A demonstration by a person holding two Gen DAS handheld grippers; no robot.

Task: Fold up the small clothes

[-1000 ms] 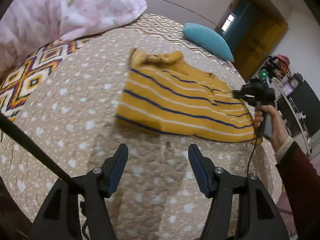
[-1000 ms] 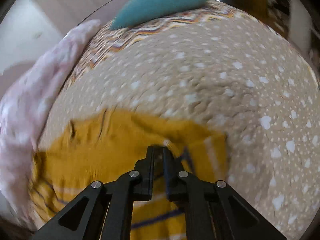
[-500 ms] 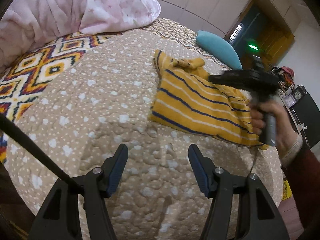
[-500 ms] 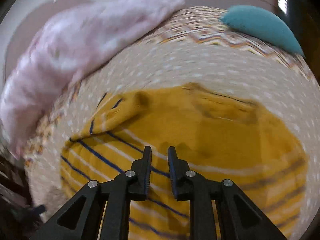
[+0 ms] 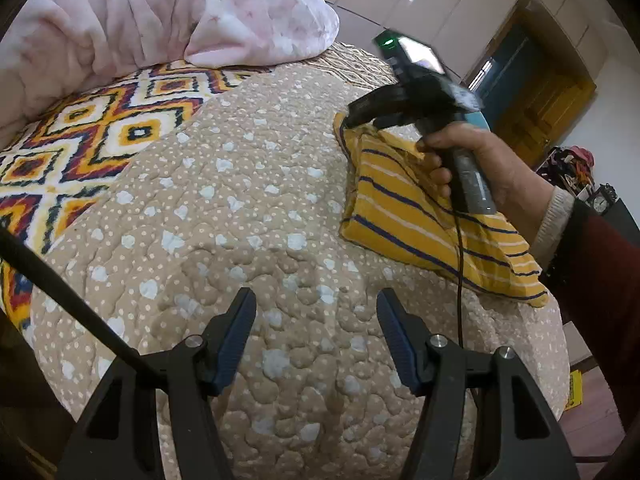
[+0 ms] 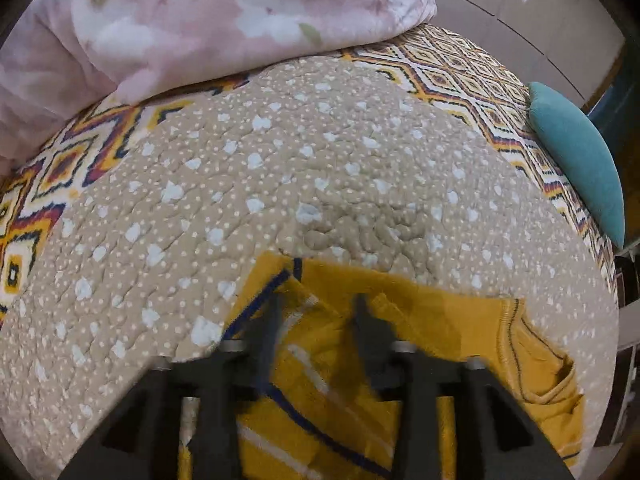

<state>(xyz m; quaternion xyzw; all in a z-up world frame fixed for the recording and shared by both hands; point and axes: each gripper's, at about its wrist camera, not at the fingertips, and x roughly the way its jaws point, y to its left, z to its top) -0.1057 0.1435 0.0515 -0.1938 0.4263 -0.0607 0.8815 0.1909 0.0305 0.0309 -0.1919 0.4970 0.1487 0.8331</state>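
Your left tool hangs over the bare tan dotted quilt of the bed, its two blue-padded fingers spread wide apart and holding nothing. Far left, a pink floral duvet is heaped along the bed's edge, with a diamond-patterned sheet showing between it and the quilt. To the right of your left tool lies the yellow striped garment, folded over on itself, flat on the quilt near the bed's right edge. Your right hand grips the handle of the right tool above the garment's far end, a black cable trailing down from the handle across the stripes.

From the right wrist camera, the right tool's fingers are blurred but stand clearly apart, nothing between them, poised over the garment's upper left corner; whether the tips touch the cloth cannot be told. The garment's ribbed collar or cuff lies toward the right. Farther right, a teal cushion sits at the edge of the bed, well apart from the garment
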